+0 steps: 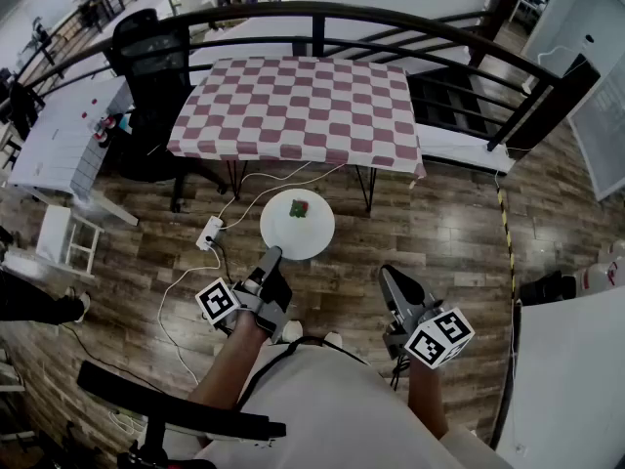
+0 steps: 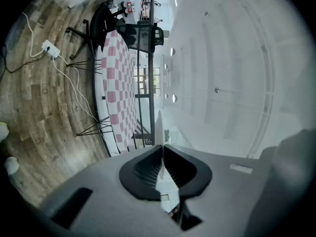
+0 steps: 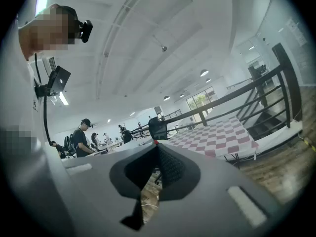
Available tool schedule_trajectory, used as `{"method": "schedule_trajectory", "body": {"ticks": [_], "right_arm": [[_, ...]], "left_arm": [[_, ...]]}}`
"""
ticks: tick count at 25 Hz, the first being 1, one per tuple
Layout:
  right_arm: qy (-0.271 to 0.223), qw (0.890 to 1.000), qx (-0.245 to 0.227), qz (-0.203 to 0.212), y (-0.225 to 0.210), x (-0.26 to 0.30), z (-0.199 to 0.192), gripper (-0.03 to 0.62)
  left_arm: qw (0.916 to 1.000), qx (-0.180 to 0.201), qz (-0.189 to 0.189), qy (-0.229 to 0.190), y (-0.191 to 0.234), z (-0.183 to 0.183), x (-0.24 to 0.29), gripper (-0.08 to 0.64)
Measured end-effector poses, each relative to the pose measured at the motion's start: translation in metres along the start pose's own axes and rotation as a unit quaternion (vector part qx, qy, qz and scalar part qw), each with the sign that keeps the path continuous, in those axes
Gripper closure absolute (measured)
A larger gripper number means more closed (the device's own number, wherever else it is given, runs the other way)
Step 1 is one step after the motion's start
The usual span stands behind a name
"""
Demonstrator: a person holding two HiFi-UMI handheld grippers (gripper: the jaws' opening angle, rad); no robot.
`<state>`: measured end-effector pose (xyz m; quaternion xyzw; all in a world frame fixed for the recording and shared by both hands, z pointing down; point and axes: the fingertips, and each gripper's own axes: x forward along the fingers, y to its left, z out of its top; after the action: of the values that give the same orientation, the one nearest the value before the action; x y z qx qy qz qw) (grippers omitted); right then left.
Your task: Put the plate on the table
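Observation:
A white round plate (image 1: 298,225) with a small green and red thing on it hangs over the wooden floor, in front of the table. My left gripper (image 1: 272,256) is shut on its near rim. In the left gripper view the plate (image 2: 158,130) shows edge-on as a thin white strip pinched between the jaws (image 2: 162,148). The table with the red and white checked cloth (image 1: 303,106) stands further ahead, and it also shows as the checked table (image 2: 117,83) in the left gripper view and the checked table (image 3: 217,135) in the right one. My right gripper (image 1: 388,275) is to the right, shut on nothing (image 3: 157,144).
A black office chair (image 1: 156,66) stands at the table's left end. A dark curved railing (image 1: 391,22) runs behind the table. A power strip with white cables (image 1: 209,233) lies on the floor left of the plate. A white stool (image 1: 68,237) stands at far left.

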<state>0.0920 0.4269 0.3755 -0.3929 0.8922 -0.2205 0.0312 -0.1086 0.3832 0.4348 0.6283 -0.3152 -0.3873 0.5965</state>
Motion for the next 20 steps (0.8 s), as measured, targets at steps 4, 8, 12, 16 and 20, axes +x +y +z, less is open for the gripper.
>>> {"method": "schedule_trajectory", "body": {"ticks": [4,8,12,16,20], "right_arm": [[0.003,1.000,-0.002,-0.002,0.002,0.004,-0.001,0.586],[0.005,1.000,-0.002,0.000,0.005,0.007,-0.005,0.586],[0.003,1.000,0.009,0.006,0.009,0.011,-0.006,0.584],[-0.001,1.000,0.023,0.004,0.010,0.013,-0.007,0.584],[-0.003,1.000,0.031,0.001,0.012,0.019,-0.008,0.584]], "left_arm": [[1.0000,0.003,-0.004,0.003,-0.002,0.004,-0.001,0.540],[1.0000,0.000,-0.006,0.003,-0.001,0.007,-0.002,0.540],[1.0000,-0.001,-0.002,0.005,0.001,0.011,-0.006,0.540],[1.0000,-0.001,0.000,0.006,0.003,0.014,-0.007,0.540],[1.0000,-0.002,0.001,0.008,0.003,0.022,-0.009,0.538]]}}
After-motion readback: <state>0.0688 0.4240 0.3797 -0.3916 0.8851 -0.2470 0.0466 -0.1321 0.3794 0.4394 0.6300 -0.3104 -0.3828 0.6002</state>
